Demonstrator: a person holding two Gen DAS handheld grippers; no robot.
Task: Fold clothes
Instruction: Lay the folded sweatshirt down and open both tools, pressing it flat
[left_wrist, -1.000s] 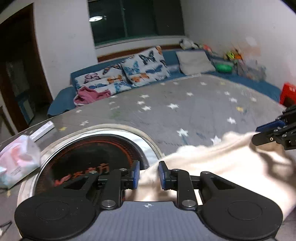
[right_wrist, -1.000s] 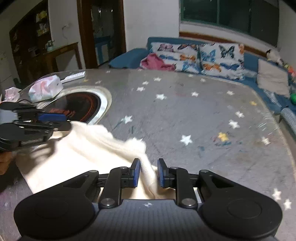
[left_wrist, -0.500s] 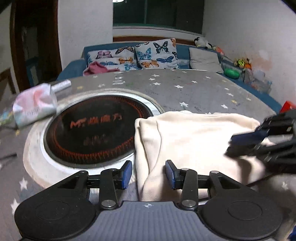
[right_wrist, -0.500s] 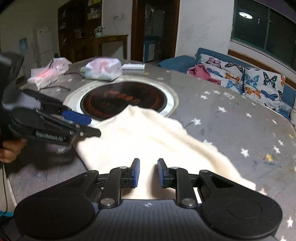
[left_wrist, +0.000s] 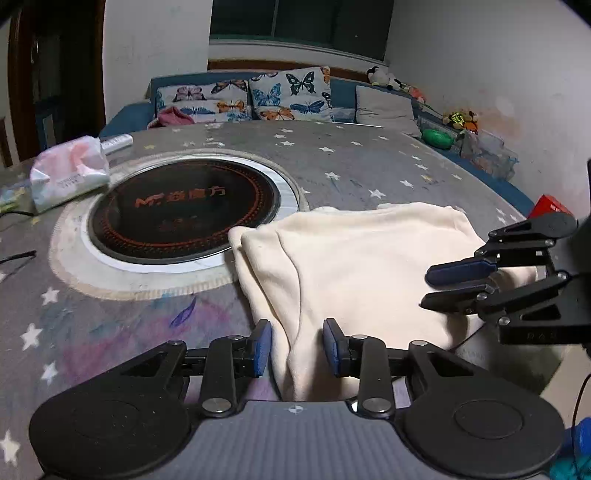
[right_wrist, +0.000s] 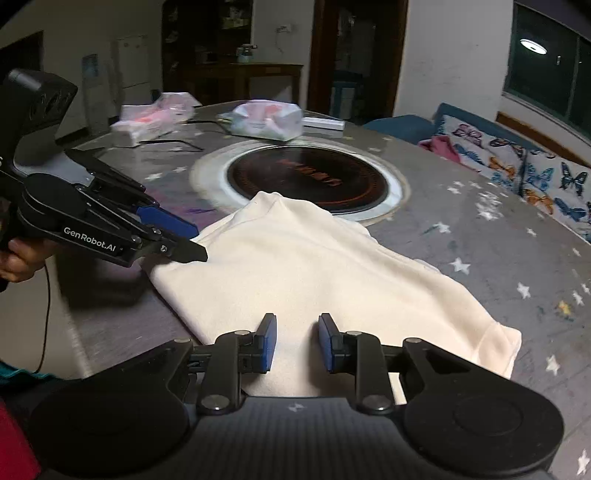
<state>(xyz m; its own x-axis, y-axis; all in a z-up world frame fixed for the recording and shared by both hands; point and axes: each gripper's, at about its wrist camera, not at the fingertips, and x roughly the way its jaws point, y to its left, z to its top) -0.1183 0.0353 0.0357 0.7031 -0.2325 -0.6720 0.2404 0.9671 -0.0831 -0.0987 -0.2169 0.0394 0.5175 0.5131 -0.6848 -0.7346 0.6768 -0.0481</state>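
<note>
A: Where's the garment?
B: The cream garment (left_wrist: 354, 266) lies doubled on the tabletop (left_wrist: 110, 332), just right of the round hob (left_wrist: 184, 210), its near edge overhanging.
A: The jaws?
B: Left gripper (left_wrist: 297, 347) and right gripper (right_wrist: 297, 341): jaws parted, fabric between, gripping nothing.
A: Step?
B: Probably between folds; any next fold needs an edge pinched.

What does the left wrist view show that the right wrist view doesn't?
Only the left wrist view shows the grey cushion, the toys on the ledge and a green object. Only the right wrist view shows the wooden sideboard, a second pink-and-white pack and the hand holding the left tongs. Both show the cream garment, the round cooktop, the tissue pack and butterfly pillows.
</note>
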